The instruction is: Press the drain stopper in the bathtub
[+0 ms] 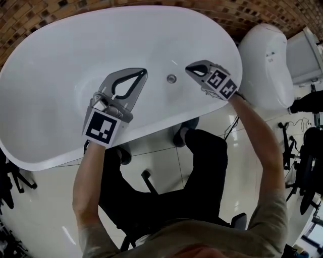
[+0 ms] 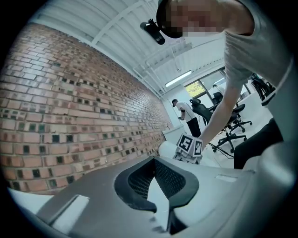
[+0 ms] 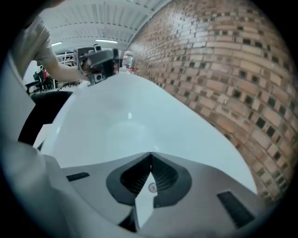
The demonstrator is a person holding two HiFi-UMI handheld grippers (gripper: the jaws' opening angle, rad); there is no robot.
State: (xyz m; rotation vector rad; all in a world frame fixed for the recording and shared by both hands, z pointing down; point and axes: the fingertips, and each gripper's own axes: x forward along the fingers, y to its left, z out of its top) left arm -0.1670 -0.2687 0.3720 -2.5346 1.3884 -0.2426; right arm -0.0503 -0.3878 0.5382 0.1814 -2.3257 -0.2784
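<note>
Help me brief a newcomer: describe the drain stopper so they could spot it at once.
Start at the big white oval bathtub beside the brick wall. On its floor, between the left gripper and the right gripper, sits the drain stopper. It is a small round metallic disc, the only such thing on the plain white surface.

The bathtub (image 1: 75, 55) is smooth, glossy white, like enamel or acrylic, and its drain stopper (image 1: 171, 78) is shiny metal. The left gripper (image 1: 144, 72) and right gripper (image 1: 187, 69) are matt grey plastic with darker ribbed inner faces. The brick wall (image 1: 20, 12) is rough and matt; the floor (image 1: 50, 201) is glossy pale tile
</note>
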